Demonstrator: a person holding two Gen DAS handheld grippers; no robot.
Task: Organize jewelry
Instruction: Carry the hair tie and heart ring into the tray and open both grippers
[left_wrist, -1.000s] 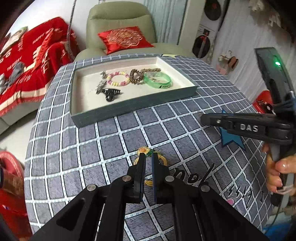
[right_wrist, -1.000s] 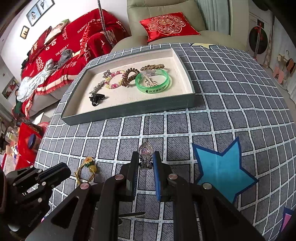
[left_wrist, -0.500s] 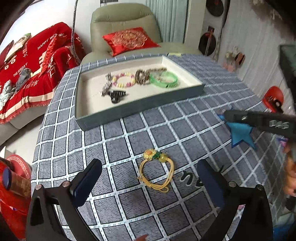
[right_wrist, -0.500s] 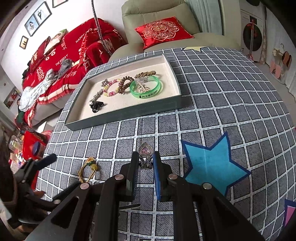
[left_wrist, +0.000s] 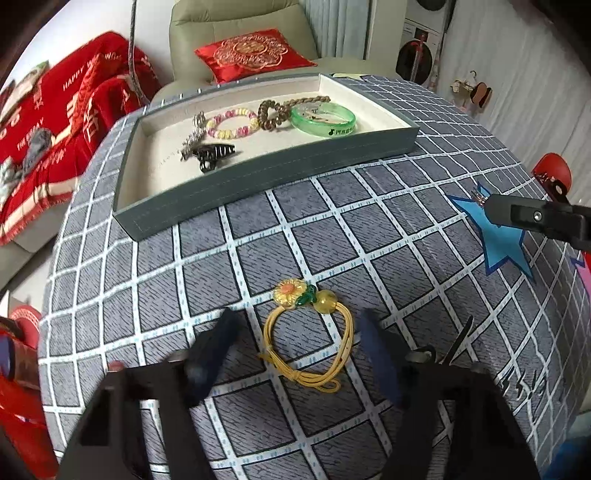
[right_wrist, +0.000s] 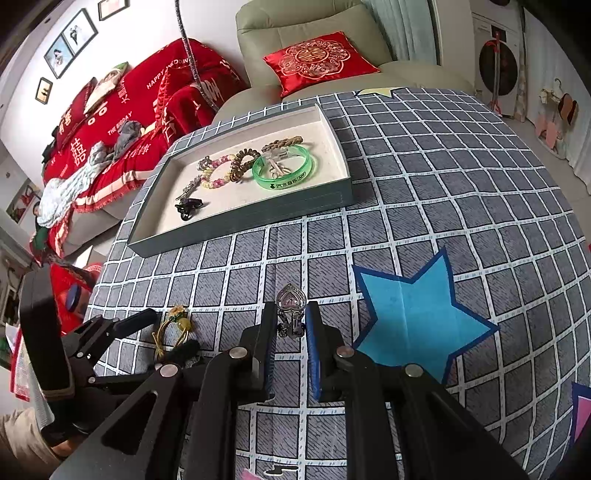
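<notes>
Left gripper (left_wrist: 295, 354) closing around the yellow cord bracelet (left_wrist: 308, 332) lying on the checked tablecloth (left_wrist: 369, 229), pads not yet touching it, right gripper (right_wrist: 290, 332) clenching the silver heart clip (right_wrist: 290, 308), grey tray (right_wrist: 240, 218) sitting beyond both.

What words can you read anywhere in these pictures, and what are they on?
"THE BIGDAY": red blanket on the sofa.
"HAPPY W...": same blanket, rest cut off or blurred.
Green bangle in the tray: dark print, too small to read.
Tablecloth: dark handwriting, partly hidden, unreadable.
</notes>
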